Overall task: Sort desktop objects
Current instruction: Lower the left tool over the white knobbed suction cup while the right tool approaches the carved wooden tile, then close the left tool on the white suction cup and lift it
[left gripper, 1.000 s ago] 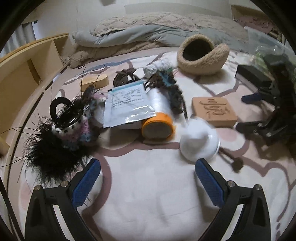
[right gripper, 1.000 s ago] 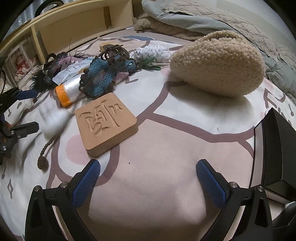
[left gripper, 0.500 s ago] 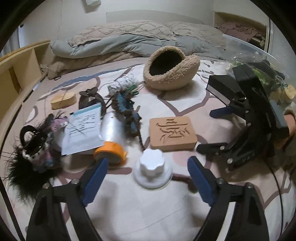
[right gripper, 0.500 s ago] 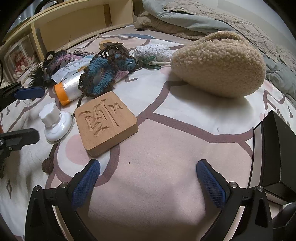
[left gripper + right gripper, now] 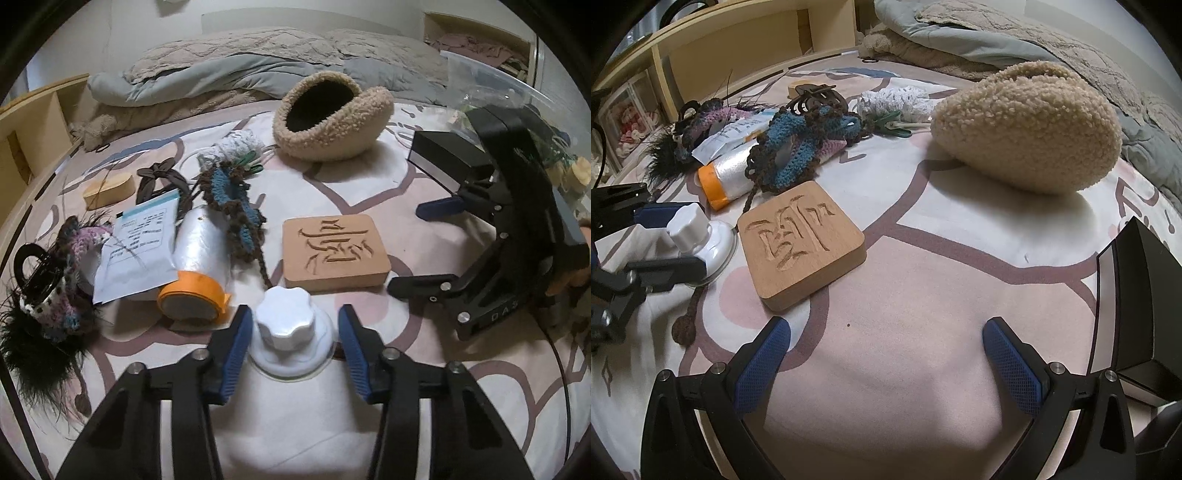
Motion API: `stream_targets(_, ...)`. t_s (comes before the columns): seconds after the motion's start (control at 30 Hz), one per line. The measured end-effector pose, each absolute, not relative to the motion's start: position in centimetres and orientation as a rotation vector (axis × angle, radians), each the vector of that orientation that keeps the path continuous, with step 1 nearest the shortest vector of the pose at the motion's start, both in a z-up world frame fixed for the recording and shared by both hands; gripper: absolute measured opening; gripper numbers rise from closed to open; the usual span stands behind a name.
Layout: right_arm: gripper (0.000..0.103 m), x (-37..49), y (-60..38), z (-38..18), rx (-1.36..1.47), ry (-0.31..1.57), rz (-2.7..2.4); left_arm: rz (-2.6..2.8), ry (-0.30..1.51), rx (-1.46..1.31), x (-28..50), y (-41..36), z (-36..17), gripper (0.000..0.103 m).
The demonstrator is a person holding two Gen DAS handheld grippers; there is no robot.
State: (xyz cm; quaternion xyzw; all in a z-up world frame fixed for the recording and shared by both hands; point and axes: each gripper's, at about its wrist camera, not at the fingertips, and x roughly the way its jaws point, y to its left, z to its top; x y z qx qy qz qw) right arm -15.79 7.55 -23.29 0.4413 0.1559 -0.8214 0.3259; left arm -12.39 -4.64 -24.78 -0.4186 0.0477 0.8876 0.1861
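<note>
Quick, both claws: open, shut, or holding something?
Left claw: has been closing around the white knob; pads at its sides, grip not certain.
Right claw: open, empty.

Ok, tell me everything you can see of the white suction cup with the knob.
The white suction cup looks like glossy plastic: a scalloped knob on a domed base with a clear rim. It sits upright on the patterned sheet, just in front of the carved wooden block, apart from it. The left gripper brackets its base, blue pads at each side; its jaws have just been closing. Firm contact is unclear.
</note>
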Motion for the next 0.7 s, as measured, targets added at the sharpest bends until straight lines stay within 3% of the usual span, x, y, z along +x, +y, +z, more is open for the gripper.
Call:
stream_targets(0.13,0.103,-15.8,7.6,-23.3,1.15,0.404,-2.156,2.501,0.095,-1.184,-12.3,-5.3,-24.5,0.03)
stream_targets(0.7,0.103,-15.7,7.5,-23.4,1.155,0.39,-2.15,2.424,0.077,-1.22,-6.8,-9.8,-24.4,0.03)
